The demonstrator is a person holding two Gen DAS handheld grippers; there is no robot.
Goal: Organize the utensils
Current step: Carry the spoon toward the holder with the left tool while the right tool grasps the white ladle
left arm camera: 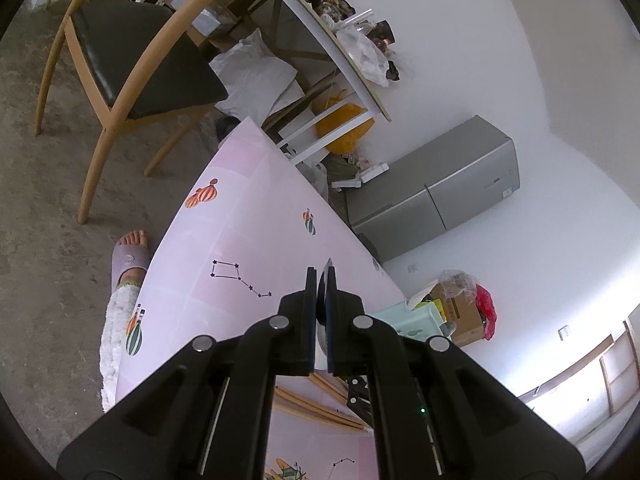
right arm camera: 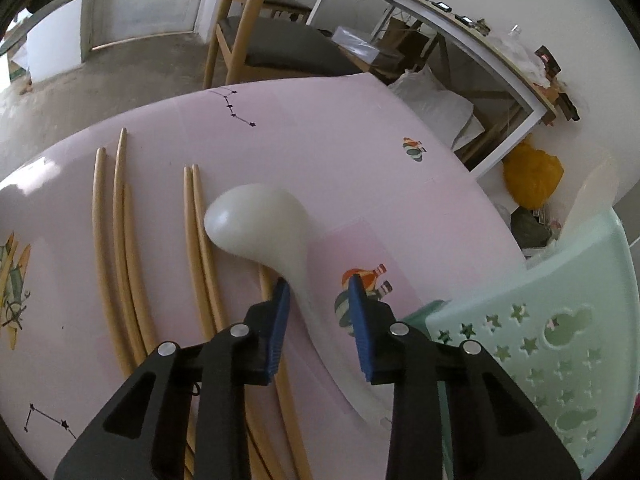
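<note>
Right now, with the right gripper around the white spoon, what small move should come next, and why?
Probably close the right gripper on the white spoon: its handle lies between the fingers, one pad touching and the other apart. It can then go to the green basket.

A: The tablecloth [right arm camera: 360, 168] looks like smooth pink vinyl with a faint sheen. The chopsticks [right arm camera: 120, 240] are pale wood or bamboo, matt.

B: And the spoon [right arm camera: 256, 224]?

A: Milky white plastic, glossy on its rounded bowl. The basket [right arm camera: 560, 340] beside it is mint-green plastic, smooth, pierced with star cutouts.

B: The grippers?

A: Matt black plastic arms with shiny metal pins; the right gripper [right arm camera: 318, 300] has ribbed blue pads [right arm camera: 280, 320]. The floor [left arm camera: 60, 200] is rough bare concrete.
</note>
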